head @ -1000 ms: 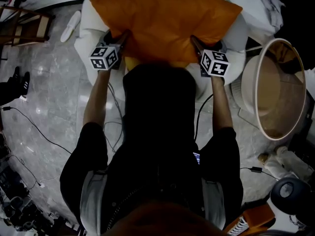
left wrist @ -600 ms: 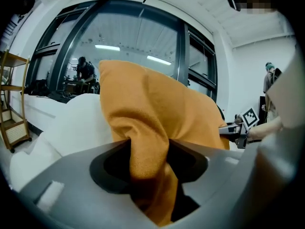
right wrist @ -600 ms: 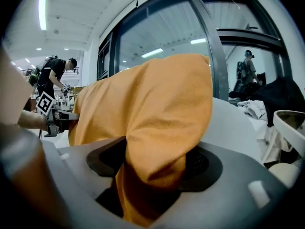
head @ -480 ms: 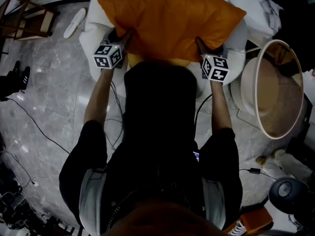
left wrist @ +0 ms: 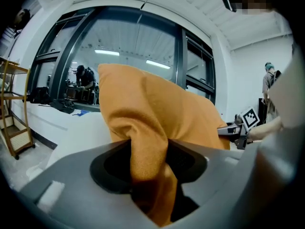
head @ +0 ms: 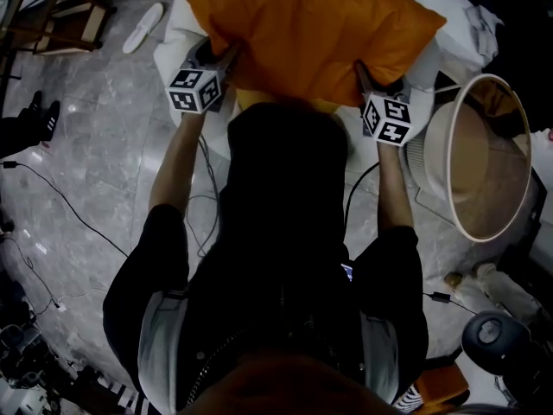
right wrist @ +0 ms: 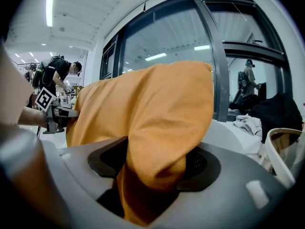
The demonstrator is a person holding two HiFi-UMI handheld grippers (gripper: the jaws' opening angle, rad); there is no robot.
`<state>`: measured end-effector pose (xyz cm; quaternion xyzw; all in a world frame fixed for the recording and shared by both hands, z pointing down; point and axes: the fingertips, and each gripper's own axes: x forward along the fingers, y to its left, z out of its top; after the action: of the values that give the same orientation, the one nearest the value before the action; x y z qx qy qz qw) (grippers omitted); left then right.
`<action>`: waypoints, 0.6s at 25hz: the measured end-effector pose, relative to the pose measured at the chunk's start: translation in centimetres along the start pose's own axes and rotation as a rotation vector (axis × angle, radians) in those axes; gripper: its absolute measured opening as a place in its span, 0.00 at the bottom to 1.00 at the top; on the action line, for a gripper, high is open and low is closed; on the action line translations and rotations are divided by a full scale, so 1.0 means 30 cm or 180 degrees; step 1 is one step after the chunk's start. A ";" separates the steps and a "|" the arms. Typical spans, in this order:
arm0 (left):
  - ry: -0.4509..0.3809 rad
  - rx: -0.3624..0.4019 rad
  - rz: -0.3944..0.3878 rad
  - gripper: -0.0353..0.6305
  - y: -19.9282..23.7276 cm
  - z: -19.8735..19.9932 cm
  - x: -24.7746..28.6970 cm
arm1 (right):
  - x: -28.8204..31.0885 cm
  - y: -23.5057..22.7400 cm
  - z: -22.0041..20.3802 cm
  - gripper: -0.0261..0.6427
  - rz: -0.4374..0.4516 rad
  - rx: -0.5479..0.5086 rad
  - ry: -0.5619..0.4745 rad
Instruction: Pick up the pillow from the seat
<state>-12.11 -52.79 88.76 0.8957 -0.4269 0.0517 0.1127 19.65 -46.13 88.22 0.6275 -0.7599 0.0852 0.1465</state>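
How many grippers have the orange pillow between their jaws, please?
2. The left gripper pinches the orange pillow at its near-left corner; the right gripper, jaws closing, pinches the near-right corner. Neither is hidden.

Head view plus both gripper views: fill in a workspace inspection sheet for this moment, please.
Surface: white seat, mostly covered by the orange pillow.
Job's things: pillow, its near corners bunched between the fingers of both grippers.
Clutter: white slipper on the floor; round basket to the right.
Grippers: left gripper clamped on the pillow's left corner; right gripper closing, fabric pressed between its fingers.
Cables: black cable trails over the floor; thin leads hang below both arms.
Surroundings: grey marble floor, wooden rack, large windows, people in the background.
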 end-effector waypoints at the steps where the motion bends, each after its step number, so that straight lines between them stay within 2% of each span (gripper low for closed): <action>1: 0.0009 -0.0005 0.0002 0.38 -0.009 0.028 -0.011 | -0.015 0.000 0.025 0.51 -0.0001 0.0007 0.0016; 8: 0.0160 -0.0089 0.0010 0.38 -0.068 0.314 -0.124 | -0.162 0.020 0.302 0.51 0.0016 0.0045 0.0140; 15: 0.0292 -0.0133 0.0069 0.38 -0.166 0.731 -0.239 | -0.334 -0.002 0.699 0.51 0.0065 0.0103 0.0259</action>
<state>-12.84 -49.75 65.36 0.8852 -0.4320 0.0850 0.1503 18.99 -43.40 65.14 0.6181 -0.7582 0.1245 0.1662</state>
